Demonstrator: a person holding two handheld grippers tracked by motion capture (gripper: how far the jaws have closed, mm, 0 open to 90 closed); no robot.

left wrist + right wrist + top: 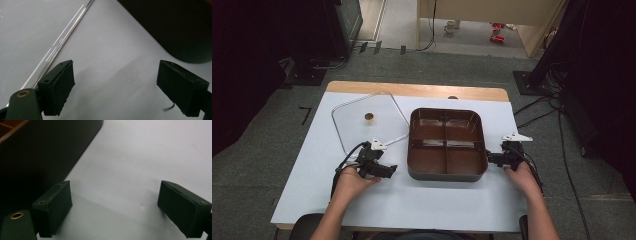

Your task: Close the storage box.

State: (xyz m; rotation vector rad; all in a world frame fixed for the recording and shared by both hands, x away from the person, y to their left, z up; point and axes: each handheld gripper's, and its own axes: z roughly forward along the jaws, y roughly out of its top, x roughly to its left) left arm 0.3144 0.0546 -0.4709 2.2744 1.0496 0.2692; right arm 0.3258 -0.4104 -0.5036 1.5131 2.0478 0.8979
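clearly both hand-held grippers, left (pixel 384 170) and right (pixel 492 159), stood released and empty on the tabletop (pixel 432 200), the divided tray (pixel 447 172) between them. a careless closing sweep could have shoved the tray, or the left could have clipped the clear lid (pixel 357 120) just beyond it.

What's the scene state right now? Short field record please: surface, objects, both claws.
surface: white table top
box: brown four-compartment box, compartments look empty, centre of table
lid: clear lid with small gold knob, lying flat left of the box
left claw: open, nothing between jaws, near box's left front corner
right claw: open, nothing between jaws, beside box's right side
contact: neither claw visibly gripping anything
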